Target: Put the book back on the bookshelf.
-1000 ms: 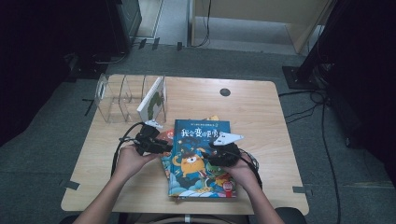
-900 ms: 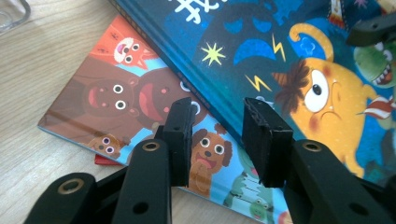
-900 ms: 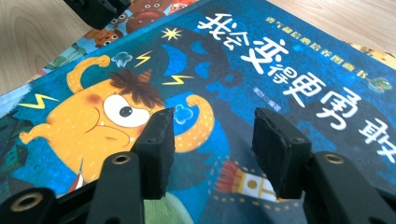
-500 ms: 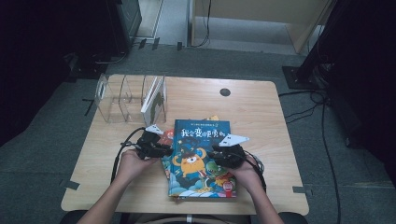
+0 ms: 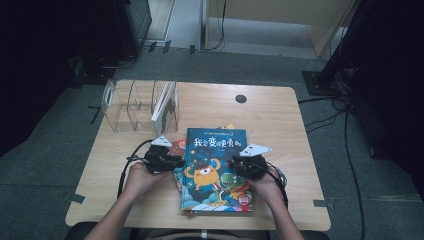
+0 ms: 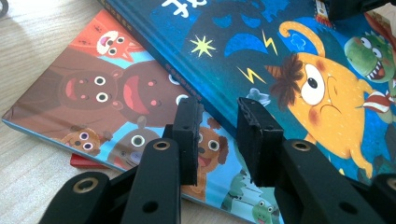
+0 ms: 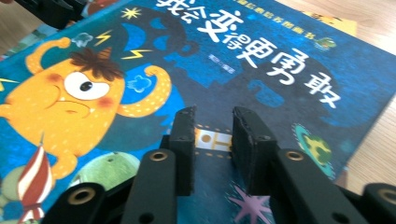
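We see blue book (image 5: 216,165) lying flat on top of book stack, mid-front of wooden surface (image 5: 280,120). Left gripper (image 5: 172,161) at its left edge, over brown-bear book (image 6: 107,93) beneath; fingers (image 6: 187,130) slightly apart, nothing between. Right gripper (image 5: 239,165) over blue cover's right side; fingers (image 7: 247,140) just been closing, narrow gap, gripping nothing. Clear rack (image 5: 135,105) rear left.
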The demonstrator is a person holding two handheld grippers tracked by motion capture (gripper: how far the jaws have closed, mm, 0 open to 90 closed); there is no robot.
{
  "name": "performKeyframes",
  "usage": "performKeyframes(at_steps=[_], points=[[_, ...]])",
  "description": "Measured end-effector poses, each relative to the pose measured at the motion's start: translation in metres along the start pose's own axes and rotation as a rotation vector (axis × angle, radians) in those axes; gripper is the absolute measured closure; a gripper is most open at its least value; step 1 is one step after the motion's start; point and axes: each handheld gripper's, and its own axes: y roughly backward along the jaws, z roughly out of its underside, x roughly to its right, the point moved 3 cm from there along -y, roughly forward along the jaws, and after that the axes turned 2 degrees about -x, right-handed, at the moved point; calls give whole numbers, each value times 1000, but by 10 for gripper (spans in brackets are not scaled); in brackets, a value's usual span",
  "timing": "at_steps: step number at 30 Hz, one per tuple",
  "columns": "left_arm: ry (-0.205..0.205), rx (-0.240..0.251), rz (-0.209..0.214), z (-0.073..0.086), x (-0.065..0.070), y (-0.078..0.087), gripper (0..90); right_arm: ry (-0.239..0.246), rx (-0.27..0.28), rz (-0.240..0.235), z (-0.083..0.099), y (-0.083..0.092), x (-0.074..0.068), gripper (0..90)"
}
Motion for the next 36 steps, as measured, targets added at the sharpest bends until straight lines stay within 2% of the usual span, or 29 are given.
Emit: performKeyframes(at_steps=[1,4,6,7,10,14,16,20,21,24,26,30,33,36], points=[[-1,-1,-3,0,-1,0,705,-1,-2,13,1,1,1,751],[9,-4,-19,-1,-2,0,770,-43,6,40,1,1,5,810],[31,-22,8,-1,-2,-1,822,-68,14,51,1,0,9,828],[36,-24,7,-1,-1,-2,848,-62,17,57,1,0,11,837],[14,-28,-6,-2,2,-3,878,-72,5,63,-1,1,18,839],[29,-35,0,-3,3,-4,889,-81,1,84,-1,2,34,839],[37,-36,6,-3,2,-4,889,-107,4,83,-1,3,42,842],[40,-46,8,-4,2,-4,895,-124,10,101,1,5,51,842],[42,-47,5,-4,2,-4,896,-145,14,122,6,10,57,830],[45,-52,1,-4,3,-4,898,-181,3,137,13,14,64,830],[62,-50,9,-3,3,-4,900,-202,-8,139,17,16,67,833],[73,-54,30,-2,5,-4,900,-214,-2,135,17,14,69,832],[65,-52,50,-3,9,-7,900,-207,-10,133,15,11,69,832],[48,-58,47,-3,14,-9,899,-210,-13,146,14,9,71,834]])
